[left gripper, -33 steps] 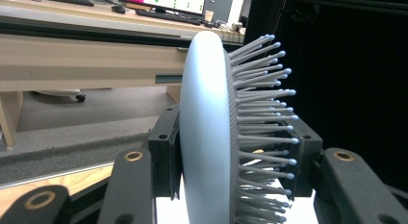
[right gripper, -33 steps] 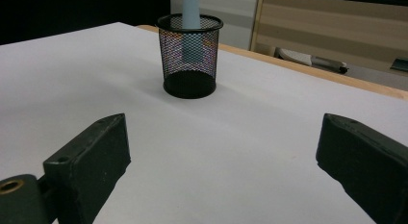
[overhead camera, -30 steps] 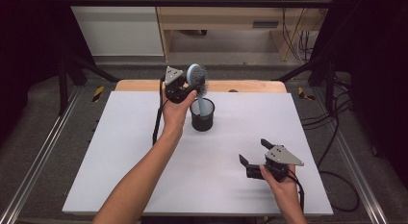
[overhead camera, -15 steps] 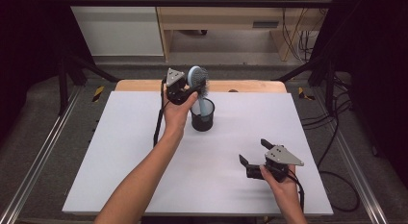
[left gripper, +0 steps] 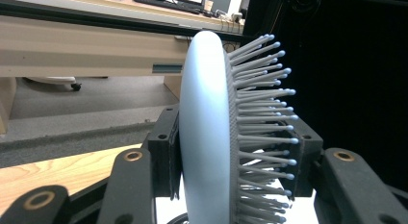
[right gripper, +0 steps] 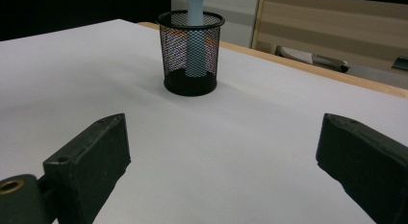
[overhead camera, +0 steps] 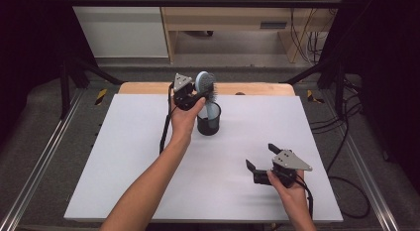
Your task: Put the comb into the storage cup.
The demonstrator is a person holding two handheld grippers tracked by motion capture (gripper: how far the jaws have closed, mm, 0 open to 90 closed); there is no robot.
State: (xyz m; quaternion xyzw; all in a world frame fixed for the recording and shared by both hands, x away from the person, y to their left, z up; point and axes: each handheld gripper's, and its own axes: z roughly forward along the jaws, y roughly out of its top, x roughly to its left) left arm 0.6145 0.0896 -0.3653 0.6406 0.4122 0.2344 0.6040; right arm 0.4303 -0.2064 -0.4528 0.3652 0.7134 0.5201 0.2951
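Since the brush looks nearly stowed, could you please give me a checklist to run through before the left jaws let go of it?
1. Grip: left gripper is shut on the head of the pale blue bristled hairbrush, one pad on its back, one on the bristles. Ok.
2. Handle inside the black wire-mesh cup: it shows through the mesh. Ok.
3. Handle end resting on the cup's bottom: cannot tell.
4. Cup upright on the white table. Ok.
5. Brush upright enough to stay put: it leans in the cup in the high view. Cannot tell.
6. Right gripper open, holding nothing, well apart from the cup. Ok.
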